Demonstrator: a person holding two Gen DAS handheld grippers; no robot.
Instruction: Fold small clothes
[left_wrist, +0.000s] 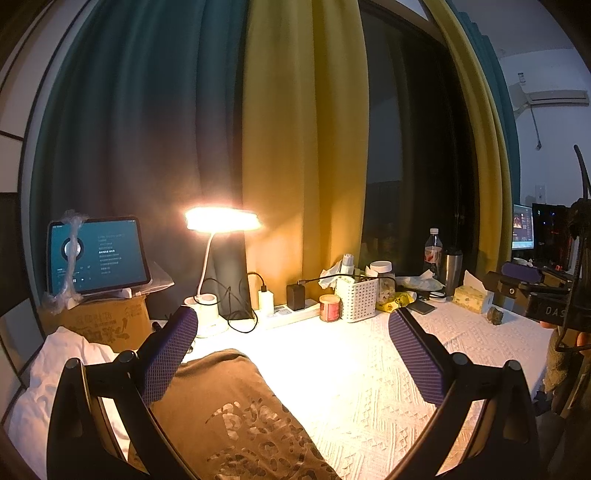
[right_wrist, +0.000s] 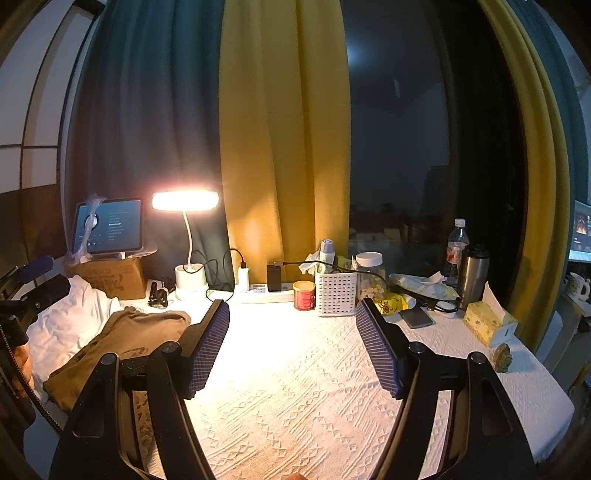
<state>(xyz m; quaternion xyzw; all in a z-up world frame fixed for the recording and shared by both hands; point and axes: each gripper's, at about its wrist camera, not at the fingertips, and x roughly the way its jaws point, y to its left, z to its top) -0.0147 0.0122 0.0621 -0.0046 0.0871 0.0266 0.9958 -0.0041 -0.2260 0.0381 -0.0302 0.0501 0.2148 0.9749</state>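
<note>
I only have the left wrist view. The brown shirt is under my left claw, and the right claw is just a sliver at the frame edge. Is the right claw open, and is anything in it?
Observer: The right claw is open and empty, above bare white tablecloth.
Operator: Where is the brown shirt relative to it?
Observer: The brown shirt lies to its left. The shirt's near end runs beneath the left side of the claw's frame.
Operator: What's past the shirt's far side?
Observer: Crumpled white bedding, which the shirt partly rests on.
</note>
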